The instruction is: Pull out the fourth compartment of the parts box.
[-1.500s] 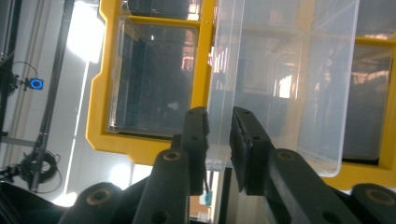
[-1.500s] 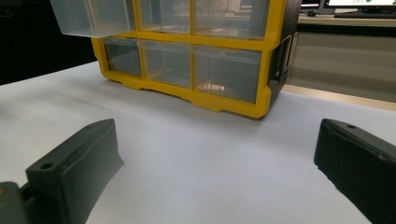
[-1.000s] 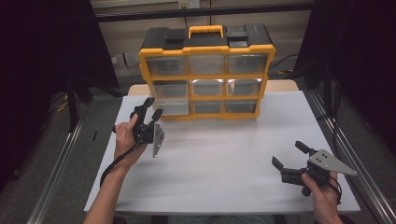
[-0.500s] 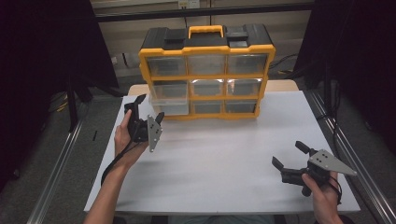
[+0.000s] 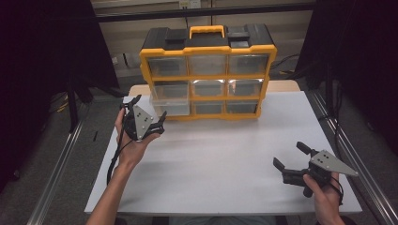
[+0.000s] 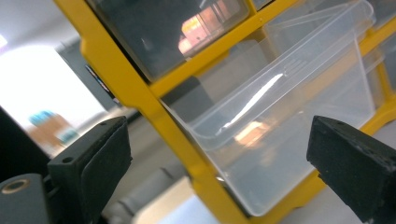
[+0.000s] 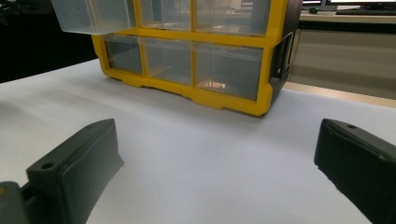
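A yellow and black drawer cabinet (image 5: 206,70) stands at the back of the white table (image 5: 225,154). Its clear drawer (image 5: 170,104) in the left column is pulled partly out. My left gripper (image 5: 150,107) is open just in front of that drawer, apart from it. In the left gripper view the clear drawer (image 6: 280,107) sticks out of the yellow frame (image 6: 135,88), ahead of the open left gripper (image 6: 219,163). My right gripper (image 5: 289,154) is open low over the front right of the table. In the right gripper view the right gripper (image 7: 219,158) faces the cabinet (image 7: 233,100) from afar.
Metal rails (image 5: 56,173) run along both sides of the table, with dark floor beyond. A wooden ledge (image 5: 281,86) shows behind the cabinet. The pulled-out drawer (image 7: 93,16) overhangs the table at the cabinet's left end.
My left gripper has moved a little up and toward the cabinet and has turned, its grey plate now facing up. The right gripper has stayed put.
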### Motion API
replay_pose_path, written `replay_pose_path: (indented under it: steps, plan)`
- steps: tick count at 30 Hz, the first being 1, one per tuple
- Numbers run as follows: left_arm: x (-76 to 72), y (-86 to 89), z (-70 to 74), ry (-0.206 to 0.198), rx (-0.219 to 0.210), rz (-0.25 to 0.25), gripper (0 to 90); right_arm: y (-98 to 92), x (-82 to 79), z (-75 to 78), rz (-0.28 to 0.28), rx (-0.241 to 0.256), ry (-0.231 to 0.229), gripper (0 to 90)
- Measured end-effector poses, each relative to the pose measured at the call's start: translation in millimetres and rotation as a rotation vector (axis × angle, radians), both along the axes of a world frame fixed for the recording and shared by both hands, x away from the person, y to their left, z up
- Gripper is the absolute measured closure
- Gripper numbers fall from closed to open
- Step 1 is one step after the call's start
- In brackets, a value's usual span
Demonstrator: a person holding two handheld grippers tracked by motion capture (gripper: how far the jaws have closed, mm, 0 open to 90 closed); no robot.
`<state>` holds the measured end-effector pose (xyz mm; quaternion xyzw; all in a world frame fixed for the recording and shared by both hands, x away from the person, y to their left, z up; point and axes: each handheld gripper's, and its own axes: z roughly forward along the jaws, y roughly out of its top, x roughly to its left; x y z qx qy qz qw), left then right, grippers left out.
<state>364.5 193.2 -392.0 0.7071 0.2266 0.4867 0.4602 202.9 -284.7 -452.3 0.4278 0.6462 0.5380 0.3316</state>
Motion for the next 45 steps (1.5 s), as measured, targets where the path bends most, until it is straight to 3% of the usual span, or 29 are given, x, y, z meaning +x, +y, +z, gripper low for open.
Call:
replay_pose_path:
  steps: [4, 6, 8, 9, 10, 12, 15, 18, 24, 25, 26, 28, 31, 35, 37, 39, 40, 43, 45]
  plan:
    - [3.1, 1.2, -1.8, 0.091, -0.129, 0.009, 3.5, -0.4, -0.5, 0.2, 0.005, 0.000, 0.002, 0.0]
    - [3.5, 2.9, -1.4, 0.099, -0.139, 0.028, 3.8, -0.4, -0.6, 0.3, 0.007, 0.000, 0.002, 0.0]
    - [4.1, 6.8, -1.7, 0.137, -0.219, 0.042, 3.9, -0.5, -0.7, 0.3, 0.007, 0.001, 0.003, 0.0]
    - [4.2, 8.6, -1.8, 0.154, -0.234, 0.038, 3.9, -0.7, -0.7, 0.3, 0.007, 0.002, 0.004, 0.0]
    - [4.2, 8.6, -1.8, 0.154, -0.234, 0.038, 3.9, -0.7, -0.7, 0.2, 0.006, 0.003, 0.005, 0.0]
    - [2.8, 10.7, -5.1, 0.160, -0.297, 0.033, 5.1, -0.7, -0.4, 0.2, 0.003, 0.005, 0.008, 0.0]
    - [0.8, 10.4, -9.4, 0.167, -0.326, 0.032, 5.5, -0.3, 0.0, -0.2, 0.004, -0.001, 0.006, 0.0]
    - [-1.2, 9.7, -12.8, 0.167, -0.337, 0.041, 5.5, 0.0, -0.2, -0.2, 0.004, 0.002, 0.010, 0.0]
    - [-13.6, 14.9, -27.9, 0.204, -0.374, 0.044, 4.2, -1.7, 1.2, -1.7, -0.009, 0.002, 0.019, 0.0]
    - [-15.2, 15.9, -31.0, 0.207, -0.358, 0.052, 4.0, -1.5, 1.4, -2.0, -0.012, 0.004, 0.026, 0.0]
    - [-17.8, 18.3, -37.7, 0.218, -0.314, 0.058, 4.0, -1.8, 1.5, -2.2, -0.010, 0.001, 0.030, 0.0]
    - [-20.9, 21.3, -45.5, 0.228, -0.317, 0.068, 3.3, -1.1, 1.9, -2.5, -0.007, -0.003, 0.029, 0.0]
    - [-27.4, 27.0, -54.5, 0.248, -0.386, 0.056, 3.6, -0.4, 2.6, -3.0, 0.003, -0.009, 0.030, 0.0]
    - [-37.1, 28.3, -61.7, 0.253, -0.403, 0.055, 3.4, -0.3, 2.3, -3.4, 0.013, -0.015, 0.036, 0.0]
    - [-40.4, 28.3, -61.1, 0.286, -0.390, 0.019, 3.1, -0.8, 2.0, -3.4, 0.011, -0.011, 0.036, 0.0]
    - [-42.5, 27.6, -59.5, 0.268, -0.384, 0.007, 2.7, -1.3, 1.8, -3.4, 0.005, -0.013, 0.032, 0.0]
    - [-48.9, 27.6, -55.1, 0.260, -0.402, -0.004, 2.8, -1.5, 1.2, -3.2, 0.001, -0.007, 0.033, 0.0]
    - [-60.8, 28.7, -54.2, 0.232, -0.370, -0.018, 2.1, -2.0, 1.0, -3.2, -0.003, -0.005, 0.034, 0.0]
    - [-67.1, 31.7, -54.5, 0.249, -0.381, -0.032, 2.0, -2.0, 1.2, -3.1, -0.002, -0.008, 0.034, 0.0]
